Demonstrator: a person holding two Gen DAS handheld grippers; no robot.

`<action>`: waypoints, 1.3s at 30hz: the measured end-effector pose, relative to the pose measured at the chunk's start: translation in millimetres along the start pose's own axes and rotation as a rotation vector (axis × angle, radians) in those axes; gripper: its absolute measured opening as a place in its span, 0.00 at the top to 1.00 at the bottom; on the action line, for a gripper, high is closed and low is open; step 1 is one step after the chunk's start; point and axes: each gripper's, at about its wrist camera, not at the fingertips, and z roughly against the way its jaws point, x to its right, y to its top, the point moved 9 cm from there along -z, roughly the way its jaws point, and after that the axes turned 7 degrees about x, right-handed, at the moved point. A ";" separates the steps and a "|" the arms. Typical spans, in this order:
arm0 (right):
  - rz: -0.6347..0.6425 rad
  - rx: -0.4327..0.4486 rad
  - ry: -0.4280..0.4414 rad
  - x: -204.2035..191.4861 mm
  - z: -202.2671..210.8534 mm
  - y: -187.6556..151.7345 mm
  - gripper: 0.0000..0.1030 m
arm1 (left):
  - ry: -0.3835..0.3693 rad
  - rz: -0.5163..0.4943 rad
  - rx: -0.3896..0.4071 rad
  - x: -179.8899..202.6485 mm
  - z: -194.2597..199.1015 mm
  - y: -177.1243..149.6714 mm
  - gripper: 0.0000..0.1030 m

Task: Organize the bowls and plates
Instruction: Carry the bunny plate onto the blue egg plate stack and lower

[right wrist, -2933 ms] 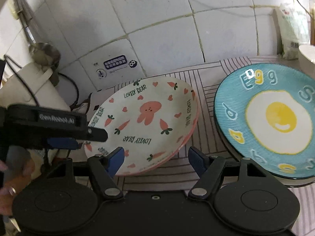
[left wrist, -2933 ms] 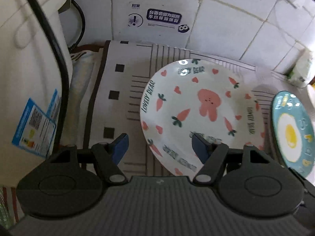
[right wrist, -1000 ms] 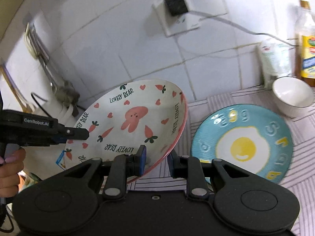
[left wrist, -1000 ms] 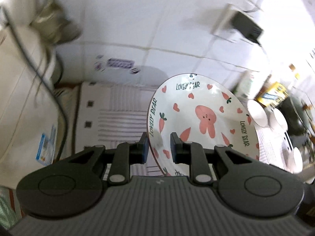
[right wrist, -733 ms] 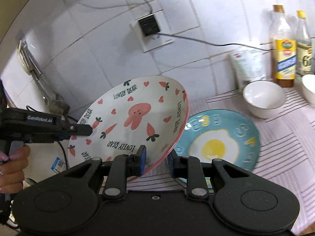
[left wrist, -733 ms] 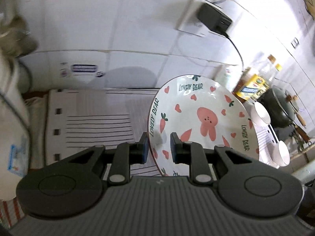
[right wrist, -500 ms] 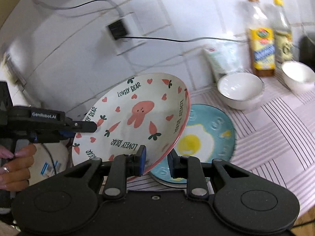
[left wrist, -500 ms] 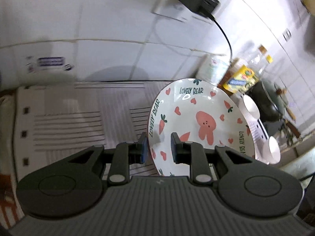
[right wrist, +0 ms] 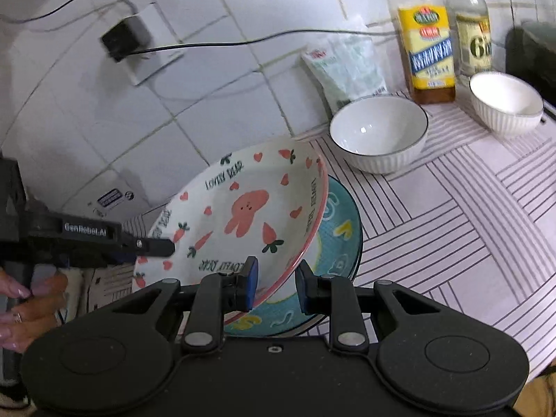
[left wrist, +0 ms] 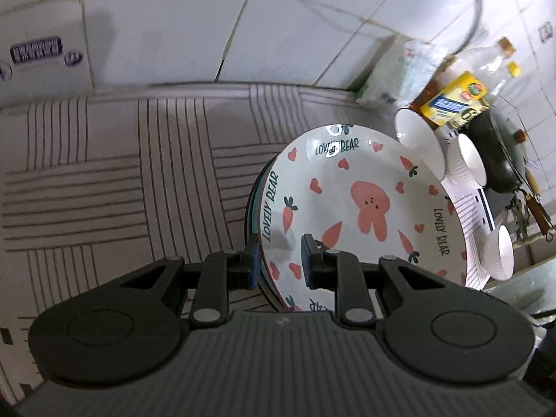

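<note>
Pinching the rabbit plate (left wrist: 365, 205) between both grippers' narrowed jaws.

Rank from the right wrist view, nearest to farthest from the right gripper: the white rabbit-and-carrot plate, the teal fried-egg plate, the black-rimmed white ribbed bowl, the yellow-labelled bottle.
1. White rabbit-and-carrot plate, rim clamped in the right gripper.
2. Teal fried-egg plate, right below it.
3. Black-rimmed white ribbed bowl, beyond, rightward.
4. Yellow-labelled bottle, at the wall.

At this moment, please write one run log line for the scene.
left gripper: shut on rabbit plate | right gripper: shut on rabbit plate | plate: tilted over egg plate | white bowls: untouched
</note>
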 end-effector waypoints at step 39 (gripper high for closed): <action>0.176 -0.178 -0.391 4.5 -18.9 -7.6 0.64 | 0.141 -0.132 -0.151 23.9 1.8 -33.2 0.88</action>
